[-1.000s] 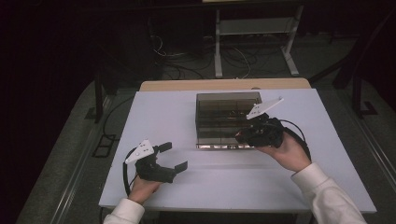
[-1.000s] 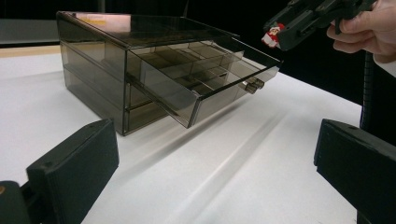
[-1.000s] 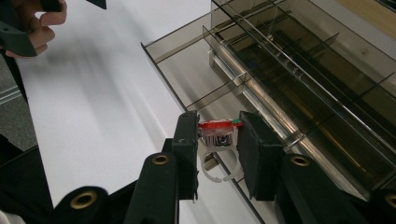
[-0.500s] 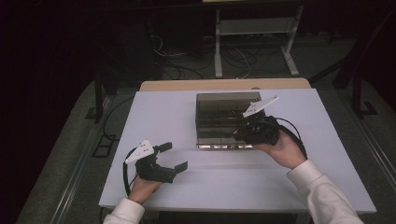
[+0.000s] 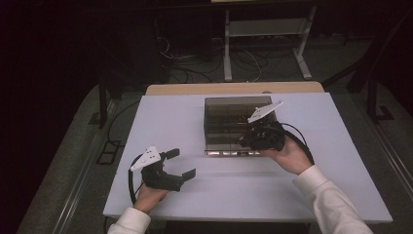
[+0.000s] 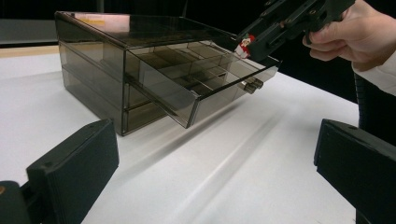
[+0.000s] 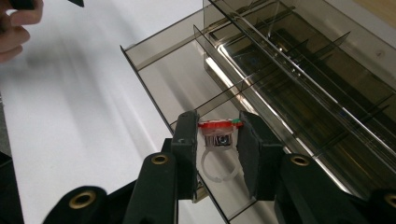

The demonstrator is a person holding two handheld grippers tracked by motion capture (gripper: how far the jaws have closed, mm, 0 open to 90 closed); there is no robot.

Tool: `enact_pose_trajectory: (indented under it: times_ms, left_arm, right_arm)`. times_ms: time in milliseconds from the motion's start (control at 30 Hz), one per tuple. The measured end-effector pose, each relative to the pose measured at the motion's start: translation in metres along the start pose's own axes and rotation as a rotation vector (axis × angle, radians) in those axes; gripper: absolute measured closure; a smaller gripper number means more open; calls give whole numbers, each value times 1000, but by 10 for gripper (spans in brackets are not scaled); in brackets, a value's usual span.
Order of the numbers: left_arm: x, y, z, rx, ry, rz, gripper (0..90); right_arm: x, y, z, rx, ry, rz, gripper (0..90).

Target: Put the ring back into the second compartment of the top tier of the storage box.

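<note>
A smoky clear drawer box [image 5: 233, 111] stands at the table's middle back, its top drawer [image 5: 220, 146] pulled out toward me. Dividers split the drawer [image 7: 177, 70] into compartments. My right gripper [image 7: 218, 116] is shut on a small toy ring [image 7: 215, 126] with a red top and a clear band, held just above the open drawer's front part. From the left gripper view the ring [image 6: 246, 44] shows in the right gripper [image 6: 261, 35] over the drawer [image 6: 205, 79]. My left gripper [image 5: 181, 163] rests low at the front left, open and with nothing between its jaws [image 6: 215, 135].
The white table [image 5: 316, 195] has bare surface in front of and beside the box. A wooden board edge [image 5: 195, 89] lies behind it. Beyond are a dark floor with cables and a white metal stand [image 5: 265, 29].
My right gripper has edged slightly left over the open drawer, still gripping the ring. The left gripper has stayed put.
</note>
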State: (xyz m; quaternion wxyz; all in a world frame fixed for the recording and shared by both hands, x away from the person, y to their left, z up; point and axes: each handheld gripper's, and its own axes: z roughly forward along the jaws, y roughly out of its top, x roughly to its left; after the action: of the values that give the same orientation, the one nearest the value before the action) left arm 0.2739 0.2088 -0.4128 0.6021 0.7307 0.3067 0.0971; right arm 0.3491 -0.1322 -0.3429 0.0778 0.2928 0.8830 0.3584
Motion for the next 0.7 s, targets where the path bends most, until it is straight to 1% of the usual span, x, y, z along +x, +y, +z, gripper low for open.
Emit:
enact_pose_trajectory:
  times_ms: [400,467,700]
  left_arm:
    - [0,0,0,0,0,0,0]
    - [0,0,0,-1,0,-1,0]
    - [0,0,0,1,1,2,0]
  right_arm:
    - [-2,1,17,27,-5,0,681]
    - [-3,1,20,31,-9,-3,681]
    - [-9,1,27,45,-22,10,680]
